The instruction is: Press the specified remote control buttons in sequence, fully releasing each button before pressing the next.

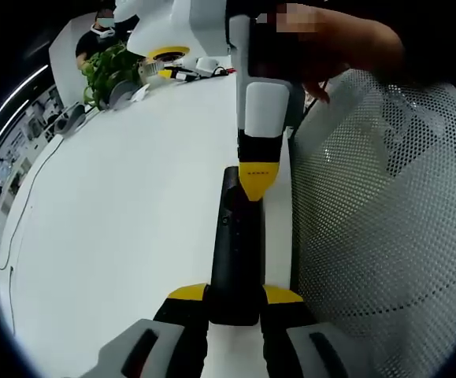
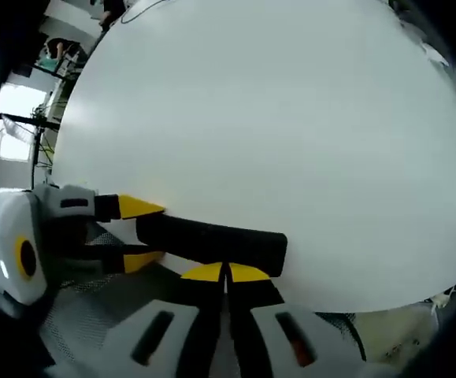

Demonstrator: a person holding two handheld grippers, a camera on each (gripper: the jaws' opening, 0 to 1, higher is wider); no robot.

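My left gripper (image 1: 235, 303) pinches the black remote (image 1: 234, 252) at six o'clock, near the white table's (image 1: 125, 220) edge. My right gripper (image 2: 226, 272), tips pressed together, bears on it; pressing off-centre could pivot it loose.

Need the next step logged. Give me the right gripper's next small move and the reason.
Probably lift the right gripper straight off the remote. Its shut yellow tips rest on the remote's face, while the left gripper clamps the near end on the white table. Each press must be fully released before the next.
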